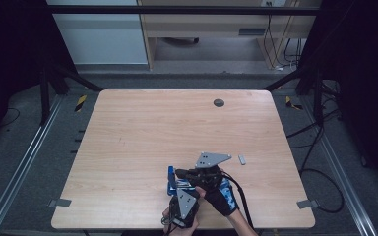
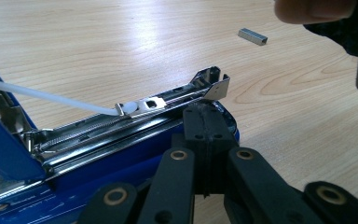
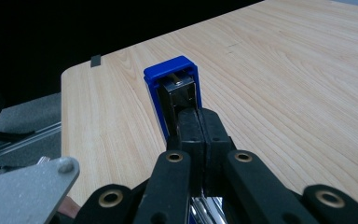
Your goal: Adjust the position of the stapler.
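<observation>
Hidden: stapler (image 1: 171, 181) mostly covered by both grippers, near table (image 1: 142, 132) front edge.
Left gripper (image 2: 204, 122): jaws together, against stapler base.
Right gripper (image 3: 200, 128): jaws together, touching raised blue lid.
Staples (image 1: 242, 159): right of stapler.

Faint pale lettering runs along the base of the opened blue plastic stapler (image 2: 37, 198) in the left gripper view, too small and blurred to read; nothing else carries text.
</observation>
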`<move>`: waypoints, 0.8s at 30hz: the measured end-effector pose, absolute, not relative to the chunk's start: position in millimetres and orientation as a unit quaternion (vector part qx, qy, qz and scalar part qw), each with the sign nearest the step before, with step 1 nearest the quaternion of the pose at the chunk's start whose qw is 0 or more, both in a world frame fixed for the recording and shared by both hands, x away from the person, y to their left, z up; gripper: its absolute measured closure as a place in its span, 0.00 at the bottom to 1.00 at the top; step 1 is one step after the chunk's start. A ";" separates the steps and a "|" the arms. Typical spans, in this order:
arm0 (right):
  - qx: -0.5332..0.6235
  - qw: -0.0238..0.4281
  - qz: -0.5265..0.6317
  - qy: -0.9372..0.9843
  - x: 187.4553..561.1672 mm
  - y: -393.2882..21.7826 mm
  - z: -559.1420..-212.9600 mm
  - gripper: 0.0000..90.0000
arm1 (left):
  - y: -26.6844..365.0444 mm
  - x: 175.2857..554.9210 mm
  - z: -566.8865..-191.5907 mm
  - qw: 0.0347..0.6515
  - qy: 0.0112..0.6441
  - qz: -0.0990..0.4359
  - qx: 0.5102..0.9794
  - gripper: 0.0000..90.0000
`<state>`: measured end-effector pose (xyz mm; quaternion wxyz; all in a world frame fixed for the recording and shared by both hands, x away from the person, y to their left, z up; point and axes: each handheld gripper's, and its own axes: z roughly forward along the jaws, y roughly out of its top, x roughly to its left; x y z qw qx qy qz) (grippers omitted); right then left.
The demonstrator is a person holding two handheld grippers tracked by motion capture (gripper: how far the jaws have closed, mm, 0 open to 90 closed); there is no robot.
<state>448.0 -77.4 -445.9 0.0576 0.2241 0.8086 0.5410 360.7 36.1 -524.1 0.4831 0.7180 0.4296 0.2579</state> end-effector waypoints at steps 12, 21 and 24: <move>0.218 0.046 0.540 0.811 452.1 -70.6 -445.5 0.99 | 35.5 360.0 -524.5 0.482 0.430 0.261 0.717 1.00; 0.214 0.034 0.542 0.812 455.7 -65.9 -446.8 0.99 | 35.6 360.0 -524.5 0.483 0.430 0.262 0.717 1.00; 0.214 0.033 0.542 0.812 456.2 -65.6 -447.1 0.99 | 35.3 359.9 -524.6 0.483 0.430 0.262 0.716 1.00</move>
